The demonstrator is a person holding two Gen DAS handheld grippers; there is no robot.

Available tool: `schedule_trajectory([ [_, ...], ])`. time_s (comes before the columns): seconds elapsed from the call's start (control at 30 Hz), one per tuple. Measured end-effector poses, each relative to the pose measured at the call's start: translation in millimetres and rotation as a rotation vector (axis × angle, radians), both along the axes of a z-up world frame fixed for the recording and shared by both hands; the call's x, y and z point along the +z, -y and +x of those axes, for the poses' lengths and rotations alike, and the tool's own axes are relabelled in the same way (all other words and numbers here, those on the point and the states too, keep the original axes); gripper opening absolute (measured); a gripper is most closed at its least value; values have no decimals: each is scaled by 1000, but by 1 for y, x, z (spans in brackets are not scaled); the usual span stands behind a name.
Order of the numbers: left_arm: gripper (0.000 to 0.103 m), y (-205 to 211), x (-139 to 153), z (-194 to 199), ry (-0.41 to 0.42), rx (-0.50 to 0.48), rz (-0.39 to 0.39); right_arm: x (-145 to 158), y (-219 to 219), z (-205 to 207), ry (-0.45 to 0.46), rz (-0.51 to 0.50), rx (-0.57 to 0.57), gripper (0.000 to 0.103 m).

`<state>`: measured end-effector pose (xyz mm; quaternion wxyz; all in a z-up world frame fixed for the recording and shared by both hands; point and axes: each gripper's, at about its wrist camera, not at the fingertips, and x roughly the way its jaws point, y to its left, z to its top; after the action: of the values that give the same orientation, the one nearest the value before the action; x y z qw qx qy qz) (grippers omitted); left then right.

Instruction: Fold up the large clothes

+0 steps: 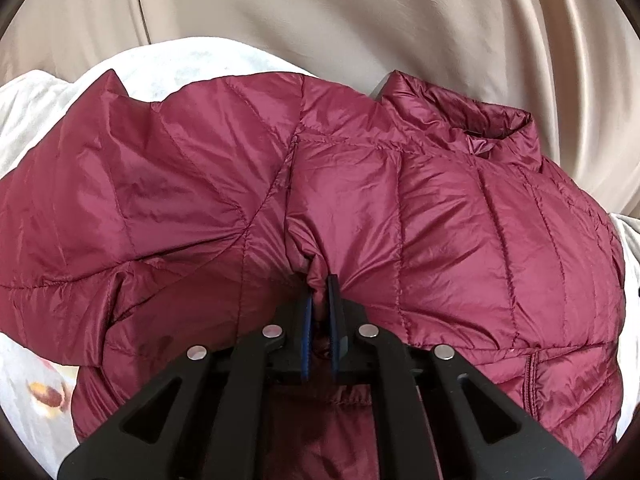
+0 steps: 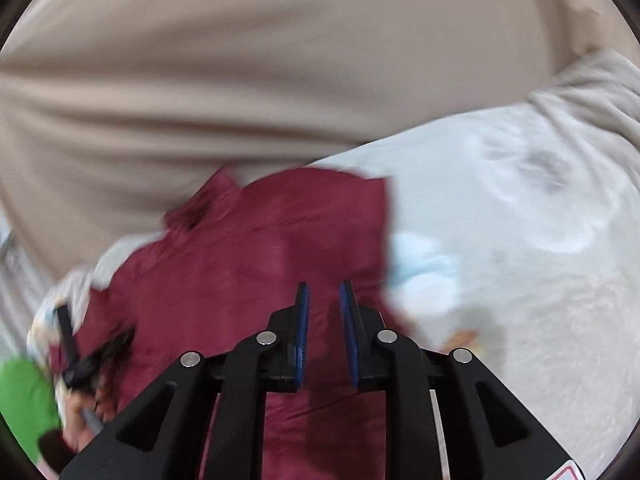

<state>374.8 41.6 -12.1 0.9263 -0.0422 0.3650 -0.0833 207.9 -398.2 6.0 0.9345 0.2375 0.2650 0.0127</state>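
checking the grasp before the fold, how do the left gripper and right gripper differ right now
The left gripper is shut on a pinched ridge of the maroon puffer jacket; the right gripper shows a clear gap between its blue pads, with no fabric visibly pinched. The left wrist view is sharp, showing the jacket's quilting and collar; the right wrist view is blurred. Both are black with blue pads and point down at the same jacket, which lies on a white blanket.

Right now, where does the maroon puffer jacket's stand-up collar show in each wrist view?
Left wrist view: collar at upper right, beyond the pinched fold.
Right wrist view: collar, blurred, left of centre, at the jacket's far edge.
Shared landmark: the beige fabric backdrop behind the jacket fills the top of both views.
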Motion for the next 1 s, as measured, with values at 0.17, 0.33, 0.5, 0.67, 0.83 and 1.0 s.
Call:
schedule_trajectory([
  [0.17, 8, 2, 2, -4, 9, 1, -1, -36, -22, 33, -169, -169, 57, 1],
  [0.33, 12, -1, 2, -2, 6, -18, -61, -52, 34, 11, -180, -44, -92, 0],
  [0.5, 12, 5, 4, -3, 10, -17, -21, -10, 41, 5, -92, -27, -137, 15],
  [0.67, 12, 3, 4, -2, 12, -17, -24, 23, 19, 65, -55, -64, -117, 29],
  [0.83, 12, -1, 1, -1, 11, -21, -47, -3, 21, 106, -132, -40, -108, 36],
  [1.0, 33, 6, 0, -2, 21, -66, -45, -25, 50, 102, -163, 5, -205, 28],
])
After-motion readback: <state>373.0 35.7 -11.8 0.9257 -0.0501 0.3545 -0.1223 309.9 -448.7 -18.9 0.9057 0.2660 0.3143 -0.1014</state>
